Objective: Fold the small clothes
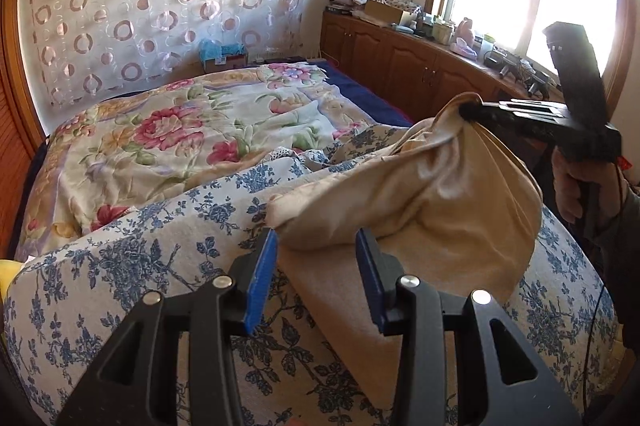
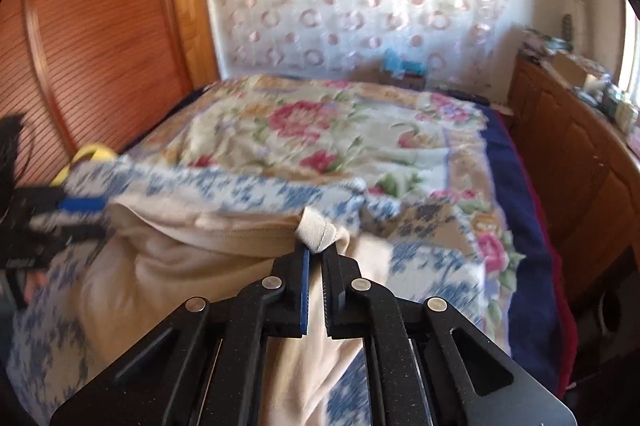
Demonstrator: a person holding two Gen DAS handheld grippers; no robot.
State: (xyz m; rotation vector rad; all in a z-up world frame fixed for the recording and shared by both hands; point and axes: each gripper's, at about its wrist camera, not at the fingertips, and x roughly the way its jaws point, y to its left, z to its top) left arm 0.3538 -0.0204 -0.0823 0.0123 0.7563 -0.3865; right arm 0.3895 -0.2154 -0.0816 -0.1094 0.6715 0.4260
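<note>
Cream garment (image 1: 432, 194), small, soft knit, is seen lower centre-right of the left wrist view, lying on the blue-flowered cover (image 1: 120, 266) at the near end of the bed (image 1: 360, 94). One corner is lifted off the cover and pinched by the right tool (image 2: 316, 250); its jaws are closed on a bunched hem with a stitched edge, shown centre of the right wrist view. The rest hangs in loose folds and drapes back onto the cover. The left tool (image 1: 316, 266) is partly open, nothing held; the garment's lower folded edge sits between and just beyond the blue pads (image 1: 262, 278), apart from them as far as can be told.

Handling, as judged: light, limp, no stiffness, so it will sag and crumple wherever unsupported; not fragile, not slippery, slight stretch likely. Best taken at hems or corners, where the seam gives a thicker bite; a second corner on the near edge looks the sensible hold for the left tool, so the cloth can be spread taut.

Containers: a teal box (image 1: 222, 52) is seen at the bed's far end, upper centre, contents not visible. A cardboard box (image 1: 386, 11) sits on the wooden cabinet (image 1: 400, 62) under the window, contents unclear. The right wrist view is motion-blurred.
</note>
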